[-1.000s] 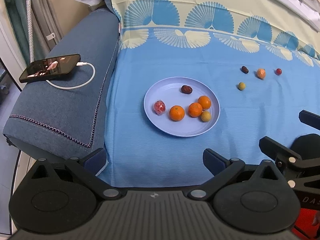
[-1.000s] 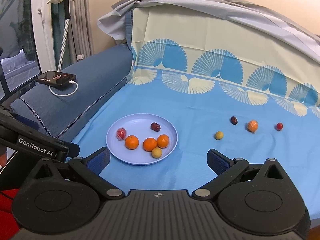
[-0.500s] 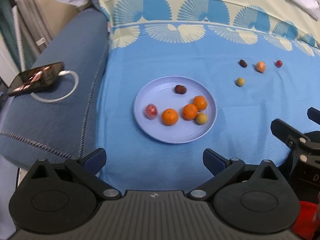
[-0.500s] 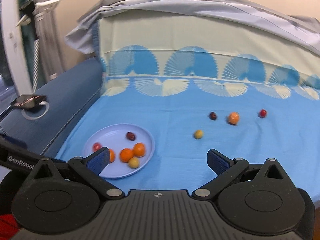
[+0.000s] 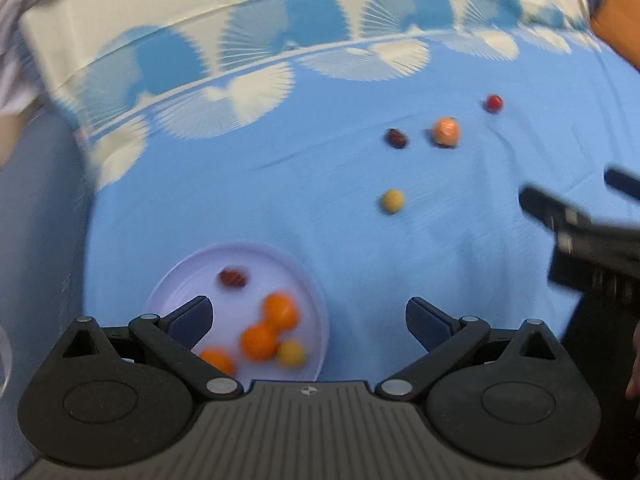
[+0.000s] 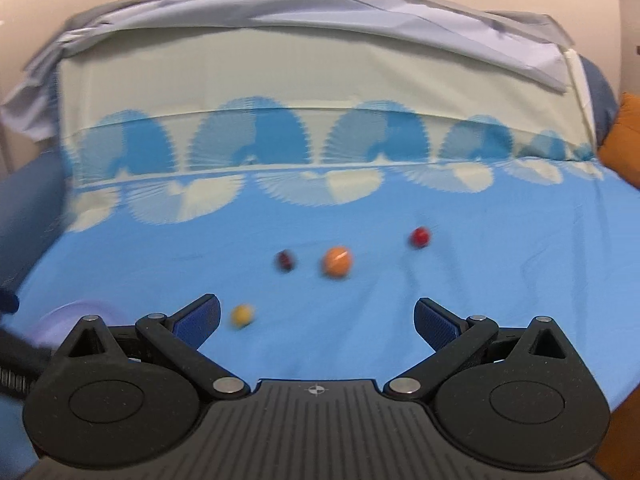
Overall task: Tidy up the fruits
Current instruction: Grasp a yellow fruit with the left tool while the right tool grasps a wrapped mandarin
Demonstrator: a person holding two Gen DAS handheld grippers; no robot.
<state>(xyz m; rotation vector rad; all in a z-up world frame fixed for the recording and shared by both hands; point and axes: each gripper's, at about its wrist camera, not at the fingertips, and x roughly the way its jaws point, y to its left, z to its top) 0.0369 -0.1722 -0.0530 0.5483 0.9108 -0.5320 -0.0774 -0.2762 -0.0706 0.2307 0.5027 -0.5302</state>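
A lilac plate (image 5: pixel 188 276) lies on the blue sheet and holds three oranges (image 5: pixel 280 311), a small yellow fruit (image 5: pixel 291 354) and a dark date (image 5: pixel 233 278). Loose on the sheet lie a yellow fruit (image 5: pixel 392 201) (image 6: pixel 242 315), a dark date (image 5: pixel 396 138) (image 6: pixel 285 261), an orange fruit (image 5: pixel 446 131) (image 6: pixel 338 262) and a red fruit (image 5: pixel 494 103) (image 6: pixel 419 237). My left gripper (image 5: pixel 309 318) is open and empty just above the plate. My right gripper (image 6: pixel 317 318) is open and empty, near the loose fruits; it also shows in the left wrist view (image 5: pixel 576 216).
The sheet (image 6: pixel 320 208) with a fan pattern runs up over a backrest. A dark blue sofa arm (image 5: pixel 36 240) is at the left. An orange cushion (image 6: pixel 624 140) sits at the far right. The plate's rim (image 6: pixel 80 310) shows at the right view's left edge.
Both grippers have swung to the right and moved forward. The plate has slid to the lower left of both views and the loose fruits appear closer. The phone has left view.
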